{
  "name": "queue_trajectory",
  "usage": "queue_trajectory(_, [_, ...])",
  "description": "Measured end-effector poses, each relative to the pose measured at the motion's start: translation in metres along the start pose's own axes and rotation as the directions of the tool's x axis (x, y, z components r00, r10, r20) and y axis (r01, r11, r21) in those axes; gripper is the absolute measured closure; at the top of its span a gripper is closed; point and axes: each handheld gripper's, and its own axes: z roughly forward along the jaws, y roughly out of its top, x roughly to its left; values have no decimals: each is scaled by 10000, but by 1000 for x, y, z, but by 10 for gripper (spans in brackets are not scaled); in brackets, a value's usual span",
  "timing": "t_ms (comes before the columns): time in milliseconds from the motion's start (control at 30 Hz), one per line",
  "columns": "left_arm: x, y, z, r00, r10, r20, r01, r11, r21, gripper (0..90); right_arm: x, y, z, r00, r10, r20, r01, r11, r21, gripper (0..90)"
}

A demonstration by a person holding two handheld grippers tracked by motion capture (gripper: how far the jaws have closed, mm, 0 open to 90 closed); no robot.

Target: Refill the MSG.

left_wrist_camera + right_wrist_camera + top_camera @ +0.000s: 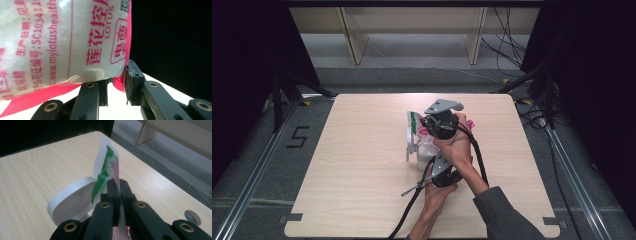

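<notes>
Bag [414, 131] and white lid [72, 201] crowd table [362, 165] centre; margins open.

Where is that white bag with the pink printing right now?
In the high view the white bag with pink print is near the table's middle, held up between the left gripper and the right gripper.

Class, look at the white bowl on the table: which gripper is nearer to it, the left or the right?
Left, it seems. The left gripper sits beside the bowl, gripping the pink bag. The right gripper pinches the bag's top edge, above and behind the bowl.
</notes>
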Motion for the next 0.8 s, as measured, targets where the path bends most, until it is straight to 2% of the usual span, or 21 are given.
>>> queue_trajectory(267, [-1, 1, -2, 9999, 16, -122, -14, 9999, 148, 744, -1, 0, 0, 9999, -107, 31, 108, 9997, -229, 900])
queue_trajectory(300, [-1, 1, -2, 9999, 19, -124, -17, 9999, 154, 744, -1, 1, -3, 10000, 82, -55, -82, 9999, -70, 900])
queue_trajectory(367, [-1, 1, -1, 9999, -5, -102, 7, 9999, 155, 744, -2, 0, -2, 10000, -5, 27, 6, 9997, -264, 900])
queue_trajectory(433, [-1, 1, -1, 10000, -20, -63, 21, 9999, 160, 744, -2, 0, -3, 10000, 54, -5, -54, 10000, 5, 900])
queue_trajectory(500, [-1, 1, -1, 10000, -4, -95, 5, 9999, 160, 744, -2, 0, -2, 10000, -37, 11, 37, 10000, -67, 900])
queue_trajectory(567, [-1, 2, -2, 9999, 13, -112, -11, 9998, 178, 745, -2, 0, -3, 9999, 126, 0, -126, 9996, -262, 900])
queue_trajectory(633, [-1, 1, 0, 10000, -42, 41, 42, 10000, -9, 744, 0, 0, -1, 10000, -22, -11, 22, 9999, -125, 900])
queue_trajectory(700, [-1, 0, 0, 10000, -29, -7, 29, 10000, 5, 744, 1, -1, -1, 10000, 10, 50, -11, 10000, 24, 900])
queue_trajectory(800, [-1, 1, -1, 10000, -7, -80, 8, 9999, 147, 745, 0, 0, -1, 10000, 34, -6, -34, 9999, -159, 900])
